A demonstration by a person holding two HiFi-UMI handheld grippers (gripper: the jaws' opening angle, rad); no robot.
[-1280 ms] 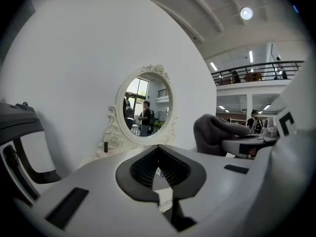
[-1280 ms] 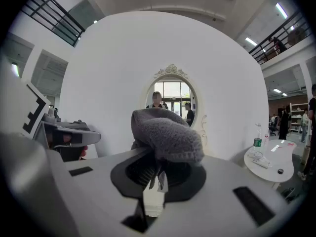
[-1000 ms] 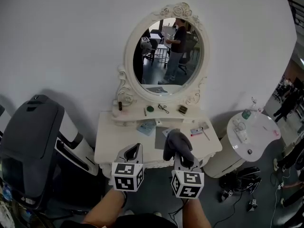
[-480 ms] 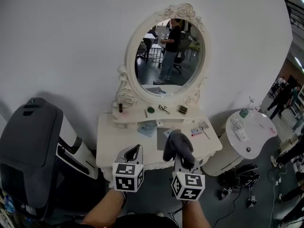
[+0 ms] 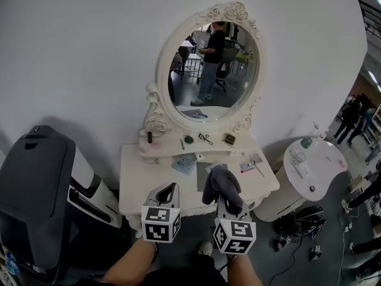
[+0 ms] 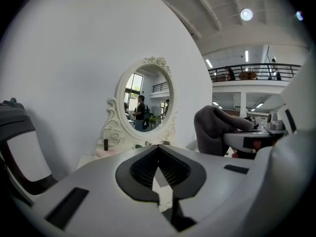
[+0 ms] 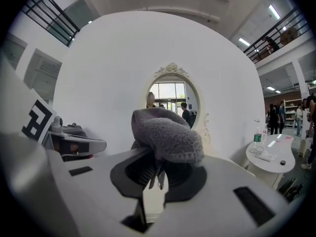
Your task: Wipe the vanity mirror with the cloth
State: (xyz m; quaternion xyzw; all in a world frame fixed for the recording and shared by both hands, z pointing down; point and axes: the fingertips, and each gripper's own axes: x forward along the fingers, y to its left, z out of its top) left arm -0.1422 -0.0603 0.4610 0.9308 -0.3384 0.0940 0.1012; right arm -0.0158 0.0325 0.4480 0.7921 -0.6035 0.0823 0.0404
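Head view: the right gripper (image 5: 225, 196) clamps the grey cloth (image 5: 220, 180), well apart from the mirror (image 5: 213, 70); the left gripper (image 5: 169, 189) is closed and empty.

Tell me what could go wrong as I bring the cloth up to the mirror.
1. The cloth is bunched over the right claw, pinched at one fold. Pressed on the mirror, it might slip, or the claw could touch glass.
2. A bottle and other small items stand on the shelf under the mirror; a low stroke could knock them.
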